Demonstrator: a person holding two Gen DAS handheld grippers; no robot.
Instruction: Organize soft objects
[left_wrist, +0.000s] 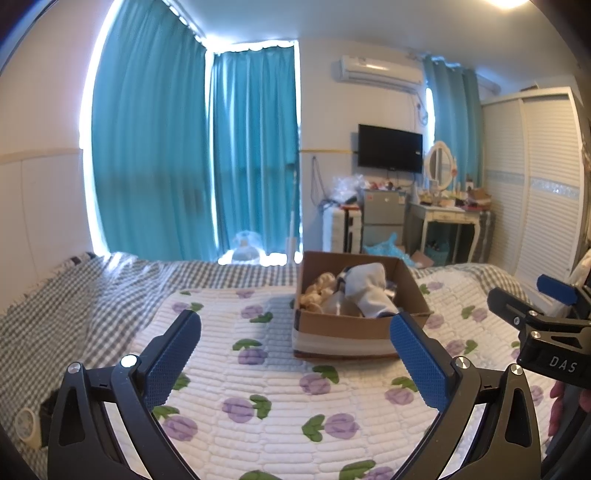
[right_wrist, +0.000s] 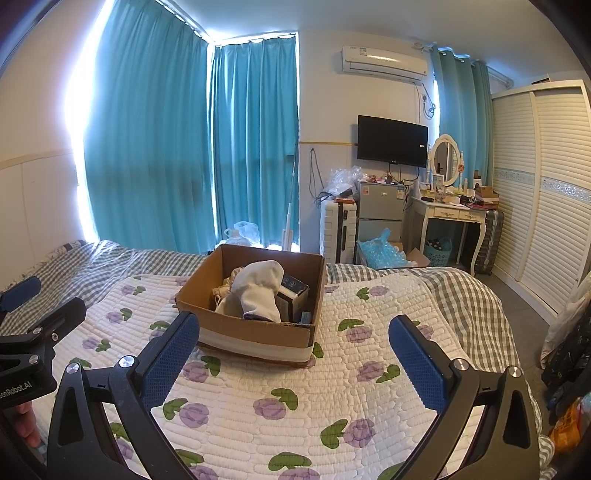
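Both claws, the left gripper (left_wrist: 295, 347) and the right gripper (right_wrist: 293, 345), gape wide and empty above the quilt (right_wrist: 295, 406). Beyond them sits a cardboard box (right_wrist: 255, 332) with a white sock (right_wrist: 258, 291) piled inside.

Matt cardboard box (right_wrist: 258, 332) (quilted cloth bedcover (right_wrist: 332, 406))

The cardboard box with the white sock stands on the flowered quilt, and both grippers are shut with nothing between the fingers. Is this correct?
Not quite. Both the left gripper and the right gripper are open, fingers wide apart, as each wrist view shows. The rest holds: the cardboard box with the white sock stands on the flowered quilt, and nothing is held.
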